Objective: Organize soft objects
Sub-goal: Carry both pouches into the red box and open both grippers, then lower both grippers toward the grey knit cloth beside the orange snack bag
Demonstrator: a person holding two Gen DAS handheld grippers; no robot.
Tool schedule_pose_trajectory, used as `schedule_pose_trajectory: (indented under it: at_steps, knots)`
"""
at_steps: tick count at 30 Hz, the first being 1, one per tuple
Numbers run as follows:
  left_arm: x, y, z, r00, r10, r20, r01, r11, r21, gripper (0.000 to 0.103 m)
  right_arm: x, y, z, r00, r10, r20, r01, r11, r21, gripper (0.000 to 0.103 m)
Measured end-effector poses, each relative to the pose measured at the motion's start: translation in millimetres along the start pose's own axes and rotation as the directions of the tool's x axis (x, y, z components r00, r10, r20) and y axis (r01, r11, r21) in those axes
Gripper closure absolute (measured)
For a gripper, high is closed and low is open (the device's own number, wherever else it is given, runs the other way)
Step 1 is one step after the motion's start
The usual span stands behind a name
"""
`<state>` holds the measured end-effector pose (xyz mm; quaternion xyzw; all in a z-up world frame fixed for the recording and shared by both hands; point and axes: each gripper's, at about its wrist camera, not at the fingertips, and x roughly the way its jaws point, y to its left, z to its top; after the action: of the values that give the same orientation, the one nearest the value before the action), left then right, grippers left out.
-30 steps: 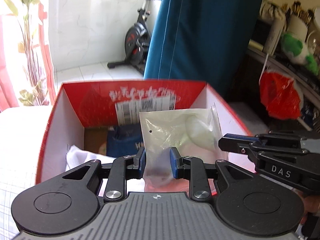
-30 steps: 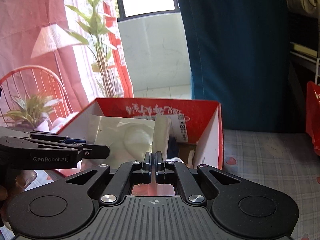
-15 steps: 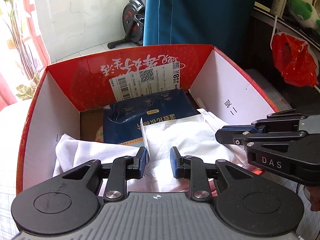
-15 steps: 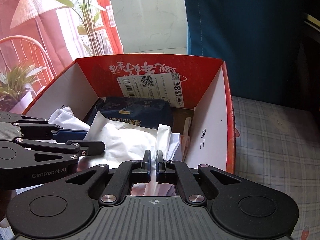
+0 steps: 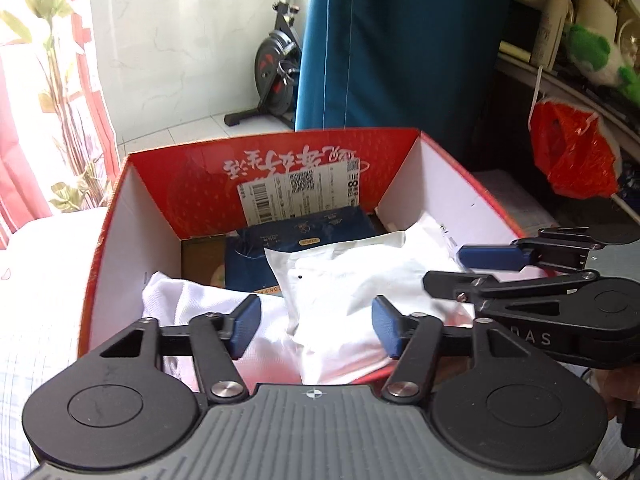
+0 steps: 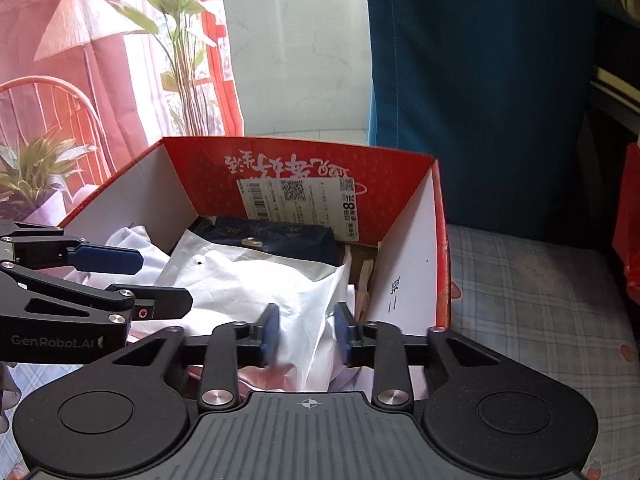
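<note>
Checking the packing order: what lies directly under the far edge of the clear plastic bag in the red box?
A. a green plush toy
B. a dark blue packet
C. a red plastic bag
B: the clear plastic bag overlaps the dark blue packet inside the red box.

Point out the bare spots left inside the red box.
Bare cardboard floor shows at the back left, between the white cloth and blue pack. A narrow gap runs along the right wall. The middle is crowded by the white bag.

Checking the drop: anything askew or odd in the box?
Nothing damaged or spilled. The white pouch lies tilted over the blue pack and white cloth in the red box, a loose pile.
</note>
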<state>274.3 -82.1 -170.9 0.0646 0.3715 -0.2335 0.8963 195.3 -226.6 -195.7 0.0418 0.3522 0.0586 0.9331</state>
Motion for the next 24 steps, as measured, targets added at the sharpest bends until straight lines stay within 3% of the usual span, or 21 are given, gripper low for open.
schedule_pose_trajectory:
  at_steps: [1,7,14,20,24]
  knots:
    - [-9,0,-3,1.0,-0.003,0.014,0.003,1.0,-0.007,0.035,-7,2,-2,1.0,-0.008,0.022,0.008,1.0,-0.007,0.036]
    - [-58,6,-27,0.997,0.012,0.081,-0.01,0.999,-0.031,0.035,-46,14,-20,0.992,-0.032,0.118,0.036,0.999,-0.035,0.015]
    - [-110,6,-68,0.993,0.022,0.116,-0.017,0.999,-0.038,0.035,-90,28,-59,0.986,0.026,0.167,-0.025,1.0,-0.007,0.007]
    - [-130,9,-130,0.999,0.017,0.031,-0.015,0.998,-0.066,0.035,-107,49,-110,0.991,0.066,0.113,-0.064,0.998,-0.027,0.006]
    - [-132,19,-178,0.999,-0.002,-0.041,-0.006,0.983,-0.186,0.036,-114,59,-146,0.994,0.078,0.074,-0.075,0.996,-0.037,0.006]
